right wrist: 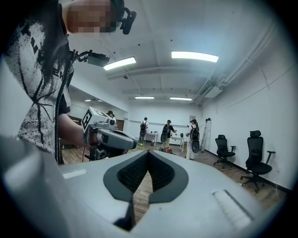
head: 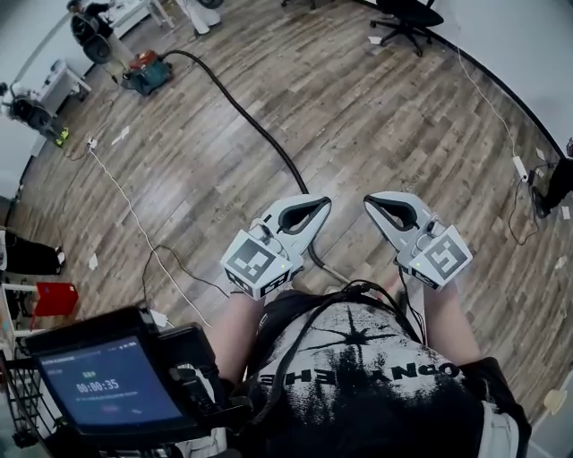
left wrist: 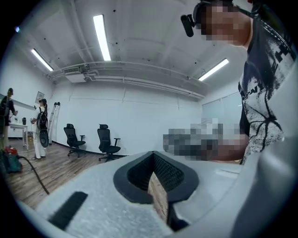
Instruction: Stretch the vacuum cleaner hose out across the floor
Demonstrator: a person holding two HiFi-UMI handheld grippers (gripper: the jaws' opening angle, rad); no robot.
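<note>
The green and red vacuum cleaner [head: 148,72] stands far off at the upper left of the head view. Its black hose [head: 260,134] runs over the wood floor toward me, passes under my left gripper [head: 315,206] and disappears below my body. Both grippers are held out level in front of my chest, side by side, apart from the hose. The left gripper [left wrist: 153,153] is shut with nothing in it, and the hose [left wrist: 38,180] shows at that view's left. My right gripper [head: 374,204] [right wrist: 148,151] is shut and empty too.
A black office chair [head: 407,22] stands at the far right. Thin white cables [head: 134,215] trail over the floor on the left, and a power strip [head: 519,166] lies at the right. A cart with a tablet screen [head: 107,380] is close at my left. Several people [right wrist: 168,132] stand by tables across the room.
</note>
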